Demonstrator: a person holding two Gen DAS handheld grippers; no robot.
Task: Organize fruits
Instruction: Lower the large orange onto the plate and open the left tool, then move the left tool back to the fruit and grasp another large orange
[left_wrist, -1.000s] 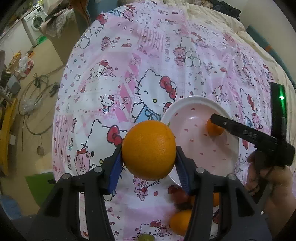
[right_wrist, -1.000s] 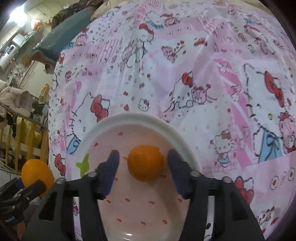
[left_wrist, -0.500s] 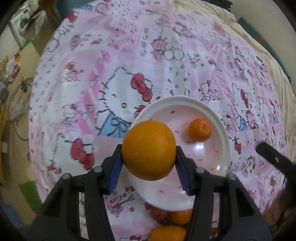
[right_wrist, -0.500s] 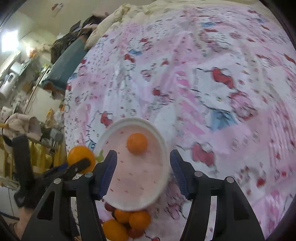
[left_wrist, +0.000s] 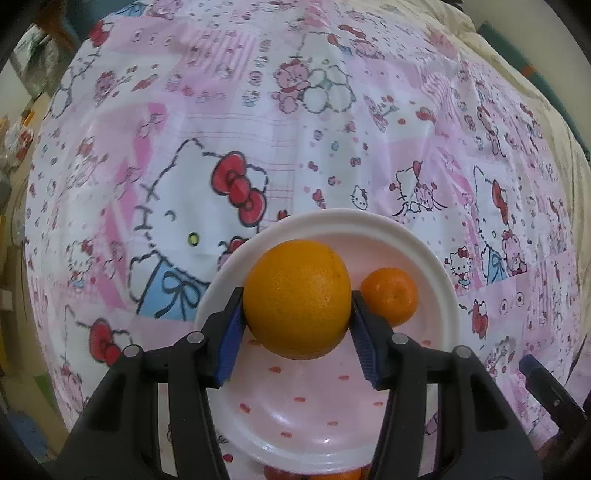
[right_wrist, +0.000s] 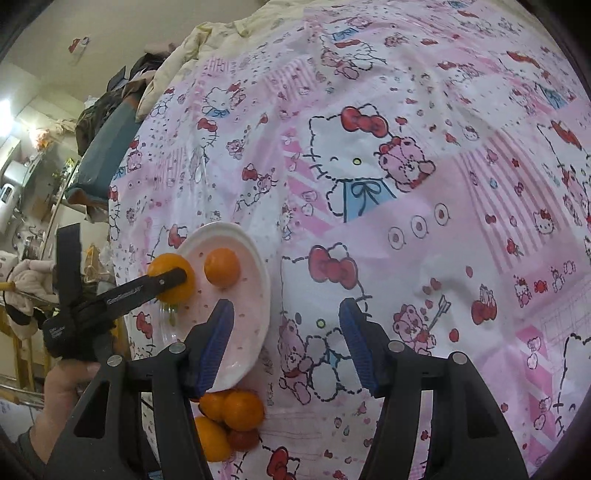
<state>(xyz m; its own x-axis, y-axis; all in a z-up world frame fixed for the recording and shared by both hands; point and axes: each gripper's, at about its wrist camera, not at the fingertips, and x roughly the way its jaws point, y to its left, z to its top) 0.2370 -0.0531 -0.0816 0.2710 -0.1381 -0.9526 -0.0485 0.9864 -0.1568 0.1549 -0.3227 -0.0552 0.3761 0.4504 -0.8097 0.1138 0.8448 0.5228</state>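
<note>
Above the white plate (left_wrist: 439, 266), the left gripper (left_wrist: 297, 325) clamps a large orange (left_wrist: 297, 297) beside a resting mandarin (left_wrist: 389, 295); the right gripper (right_wrist: 286, 347) hangs empty, jaws apart. Dropped carelessly, the orange could knock the mandarin off

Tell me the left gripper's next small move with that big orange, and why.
Probably lower it a little and open. The left gripper grips the large orange over the white plate, beside the small mandarin already lying there; bare plate shows beneath it.
</note>
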